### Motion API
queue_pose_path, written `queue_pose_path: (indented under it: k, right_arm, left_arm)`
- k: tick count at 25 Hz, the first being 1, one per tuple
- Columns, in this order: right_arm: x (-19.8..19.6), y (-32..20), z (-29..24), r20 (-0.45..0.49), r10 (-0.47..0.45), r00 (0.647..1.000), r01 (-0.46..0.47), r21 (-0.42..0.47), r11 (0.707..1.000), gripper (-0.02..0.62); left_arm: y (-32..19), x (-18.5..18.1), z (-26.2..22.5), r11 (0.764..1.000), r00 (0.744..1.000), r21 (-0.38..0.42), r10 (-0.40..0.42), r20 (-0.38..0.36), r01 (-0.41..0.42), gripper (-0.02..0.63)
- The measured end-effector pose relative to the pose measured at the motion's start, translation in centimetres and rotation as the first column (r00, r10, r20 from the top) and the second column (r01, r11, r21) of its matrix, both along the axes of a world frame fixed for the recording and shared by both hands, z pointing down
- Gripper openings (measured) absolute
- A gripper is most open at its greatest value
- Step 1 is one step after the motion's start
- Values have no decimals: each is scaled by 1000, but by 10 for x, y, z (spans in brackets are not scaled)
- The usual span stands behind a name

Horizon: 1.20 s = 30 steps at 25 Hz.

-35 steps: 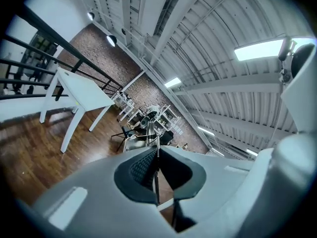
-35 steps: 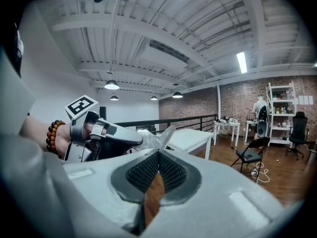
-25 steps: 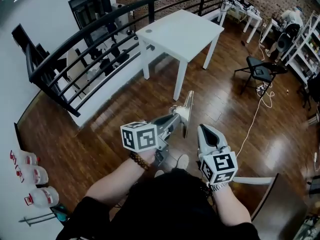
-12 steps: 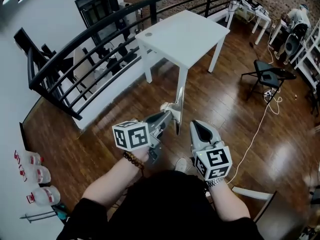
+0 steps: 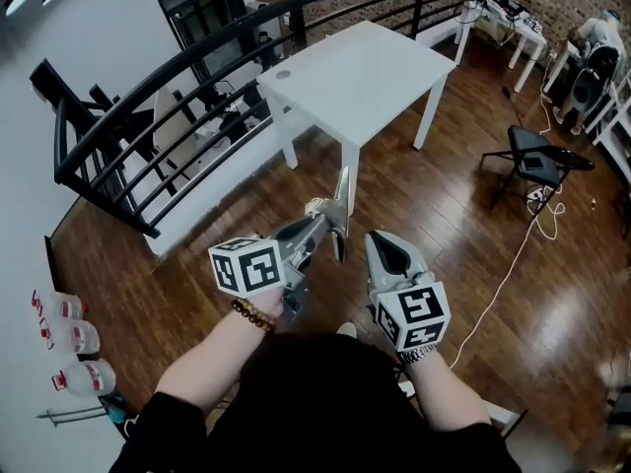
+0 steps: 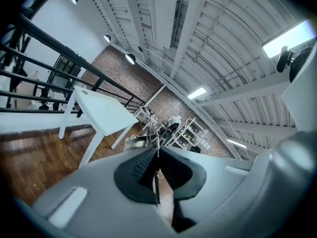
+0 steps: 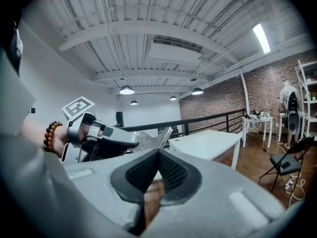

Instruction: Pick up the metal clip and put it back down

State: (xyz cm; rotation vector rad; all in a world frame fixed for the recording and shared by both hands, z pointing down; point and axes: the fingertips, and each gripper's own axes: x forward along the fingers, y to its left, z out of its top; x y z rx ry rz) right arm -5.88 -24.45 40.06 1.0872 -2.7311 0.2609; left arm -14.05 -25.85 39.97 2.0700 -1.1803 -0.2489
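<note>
Scanning from far left of the left gripper [image 5: 319, 227]: plastic bottles [image 5: 69, 341] grouped on wood floor [image 5: 187, 254], well apart from both grippers. Up and left of left gripper, black railing [image 5: 148, 92] curving across.

Left gripper pinched narrow onto metal clip [image 5: 341, 205], thin flat plate clamped between the pads, seen edge-on in left gripper view. Clip standing roughly upright off the gripper tips, in the air above the floor, touching nothing else. Marker cube [image 5: 246, 266] at rear of left gripper, beaded bracelet [image 5: 254, 313] on the wrist behind it.

Ahead of both grippers, white table [image 5: 360, 67], well apart from the clip.

Just right of the clip, right gripper [image 5: 383, 248] closed tight, pads meeting, nothing held, only floor showing past them in right gripper view. Near left gripper, not touching it.

Far right of right gripper, black folding chair [image 5: 537, 154], white cable [image 5: 503, 254] trailing over the floor beside it. Further up and right, small second table and shelving, too small for detail.
</note>
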Motion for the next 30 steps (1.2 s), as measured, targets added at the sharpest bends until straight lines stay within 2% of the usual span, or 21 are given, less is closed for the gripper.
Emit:
queue_pose_path:
  k: [7,15,24,30]
  right_arm:
    - [-5,-27,8,2,-4,1000,4,-11,1000,-9]
    - [-35,-76,11,-52,53,997,-53,10,999,-9]
    - [-128,-146,-7,-95,103,990,-99,53,994,-9]
    - [-167,-180,-3,-119,121,986,-116,47,992,-9]
  left_arm:
    - [-28,-6,8,1000,1000,-6,-9,3,9,25]
    - [-82,-38,15,999,998,11,42,-53,-41,24]
    - [-156,-128,4,995,991,42,97,-87,-94,25]
    - [-192,-163,12,993,987,30,120,-106,-118,25]
